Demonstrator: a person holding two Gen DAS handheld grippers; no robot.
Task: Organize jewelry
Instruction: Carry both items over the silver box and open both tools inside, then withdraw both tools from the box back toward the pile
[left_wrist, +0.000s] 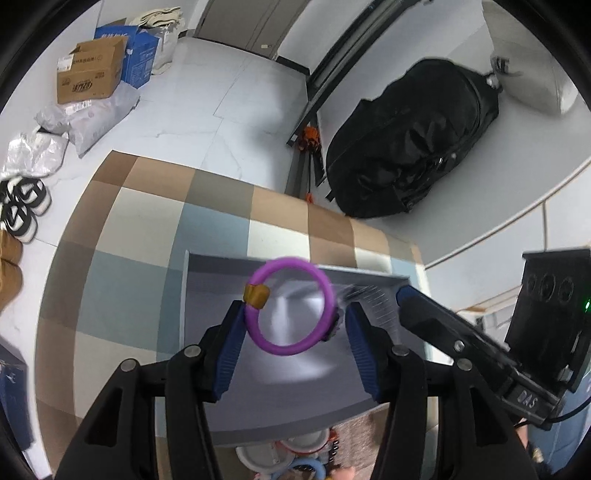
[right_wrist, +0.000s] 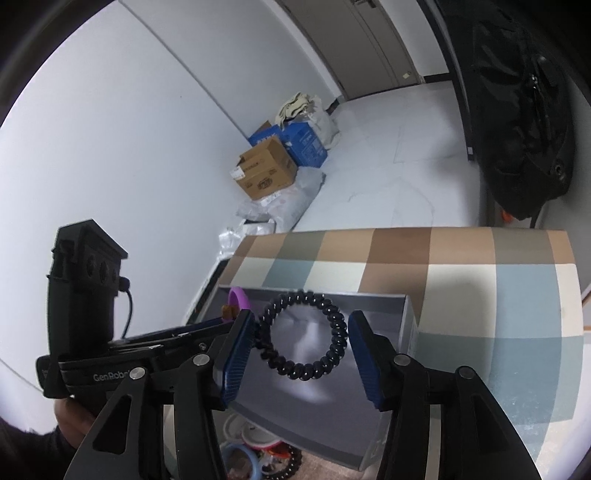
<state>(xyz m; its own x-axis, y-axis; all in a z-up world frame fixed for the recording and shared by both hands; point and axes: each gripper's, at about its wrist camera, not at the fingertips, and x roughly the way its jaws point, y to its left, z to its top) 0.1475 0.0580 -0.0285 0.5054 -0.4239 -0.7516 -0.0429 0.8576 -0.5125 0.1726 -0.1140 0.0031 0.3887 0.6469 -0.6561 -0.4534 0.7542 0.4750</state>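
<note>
Purple bracelet (left_wrist: 291, 306) with gold clasp spans the parted fingers of the left gripper (left_wrist: 295, 325), above the grey box (left_wrist: 207, 280). Black spiral bracelet (right_wrist: 301, 334) touches one finger of the spread right gripper (right_wrist: 301, 332). Lettering "GenRobot" is partly legible.

You can read "GenRobo", cut off, on the left gripper (right_wrist: 242, 332) body. The right gripper (left_wrist: 402, 295) body shows "DAS". Box print is illegible
</note>
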